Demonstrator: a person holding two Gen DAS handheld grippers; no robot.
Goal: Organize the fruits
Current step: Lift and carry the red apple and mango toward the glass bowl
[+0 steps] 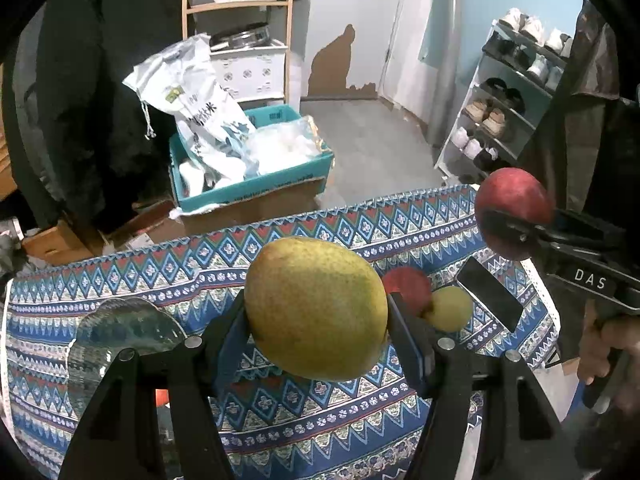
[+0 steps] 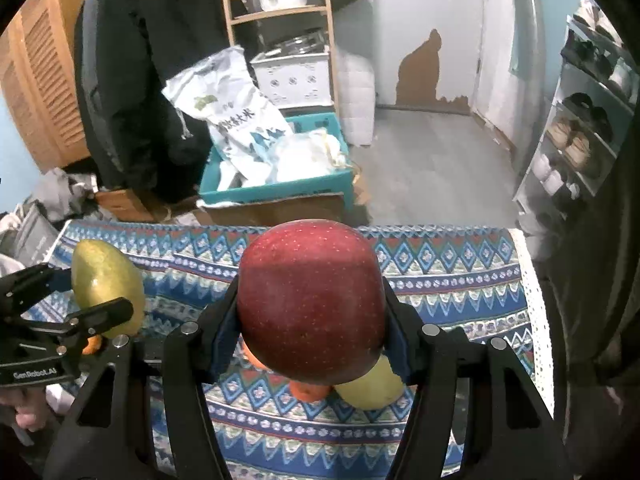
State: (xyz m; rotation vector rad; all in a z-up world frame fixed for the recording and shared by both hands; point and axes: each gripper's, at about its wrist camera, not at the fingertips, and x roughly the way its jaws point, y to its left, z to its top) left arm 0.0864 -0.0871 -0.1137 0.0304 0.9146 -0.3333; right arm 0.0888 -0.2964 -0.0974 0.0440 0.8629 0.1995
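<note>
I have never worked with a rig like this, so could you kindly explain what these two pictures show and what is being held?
There is no robot here: a person holds a pair of hand-held tongs in each hand, and a fisheye camera on each looks forward along its two fingers. One picture comes from the left tongs, which are shut on a yellow-green pear. The other comes from the right tongs, shut on a red apple. Each camera also catches the other tool at its edge. Both fruits are held above a table with a patterned cloth. On it lie a glass dish, another apple, a smaller pear, a dark phone and an orange fruit.
</note>
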